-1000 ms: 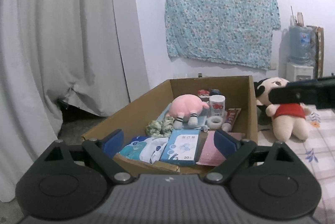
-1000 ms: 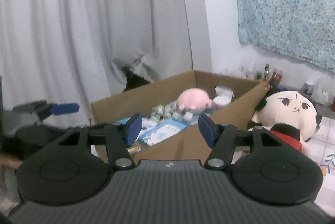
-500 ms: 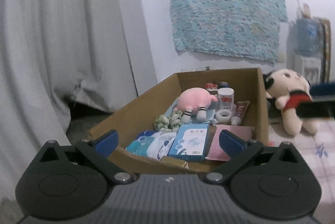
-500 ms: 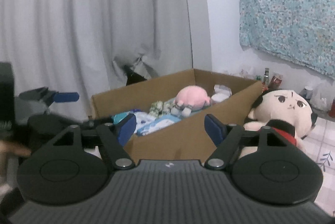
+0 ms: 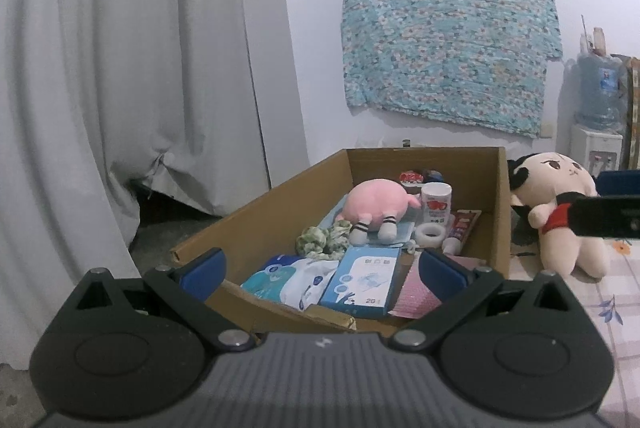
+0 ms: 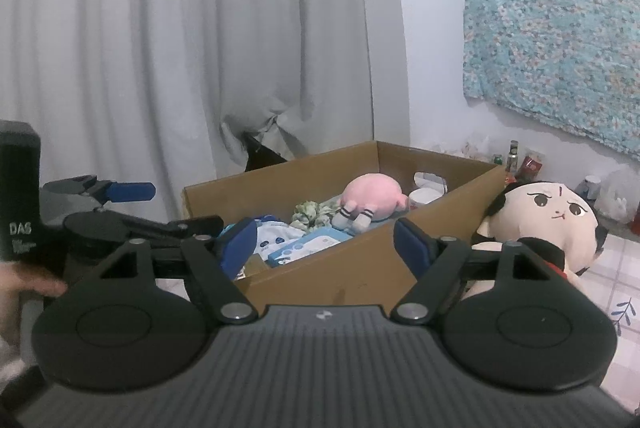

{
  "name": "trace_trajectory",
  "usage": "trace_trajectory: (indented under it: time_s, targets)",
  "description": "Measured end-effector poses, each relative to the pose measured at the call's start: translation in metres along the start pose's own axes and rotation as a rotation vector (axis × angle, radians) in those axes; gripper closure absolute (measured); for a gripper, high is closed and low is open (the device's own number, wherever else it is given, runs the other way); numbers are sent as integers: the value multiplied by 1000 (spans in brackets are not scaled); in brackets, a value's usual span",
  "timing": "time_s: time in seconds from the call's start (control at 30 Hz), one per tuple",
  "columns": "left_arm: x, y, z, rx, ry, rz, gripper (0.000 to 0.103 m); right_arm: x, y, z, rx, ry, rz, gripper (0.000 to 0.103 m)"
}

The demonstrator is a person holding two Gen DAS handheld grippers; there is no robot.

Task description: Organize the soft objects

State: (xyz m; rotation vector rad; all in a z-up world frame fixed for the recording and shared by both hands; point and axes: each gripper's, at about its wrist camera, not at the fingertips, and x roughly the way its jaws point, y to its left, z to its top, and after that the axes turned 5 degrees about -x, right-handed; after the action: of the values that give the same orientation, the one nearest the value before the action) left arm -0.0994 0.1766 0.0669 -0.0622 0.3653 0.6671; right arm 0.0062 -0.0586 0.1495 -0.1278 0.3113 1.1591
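Right hand-held gripper (image 6: pixel 325 243) just opening, empty; doll (image 6: pixel 548 212) at 2 o'clock: light, squashy; take its torso.

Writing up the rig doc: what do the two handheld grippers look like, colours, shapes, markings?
Both match. The left gripper and right gripper each have a ribbed dark grey body with a small white logo, two round black discs, black linkage arms with silver pivots, and blue pads. Seen from the right, the left one carries a black block marked DAS. No cables visible.

Matt corrugated cardboard box (image 5: pixel 280 204), fuzzy pink plush (image 5: pixel 376 202), glossy plastic wipes pack (image 5: pixel 288 278), rumpled cloth curtain (image 5: pixel 120 68).
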Motion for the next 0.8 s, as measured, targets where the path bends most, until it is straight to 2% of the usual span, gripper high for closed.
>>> trace_trajectory:
  time_s: [0.8]
  targets:
    - [-3,-4,2,24,-7,9,0,2,-1,2,40,-13,11,22]
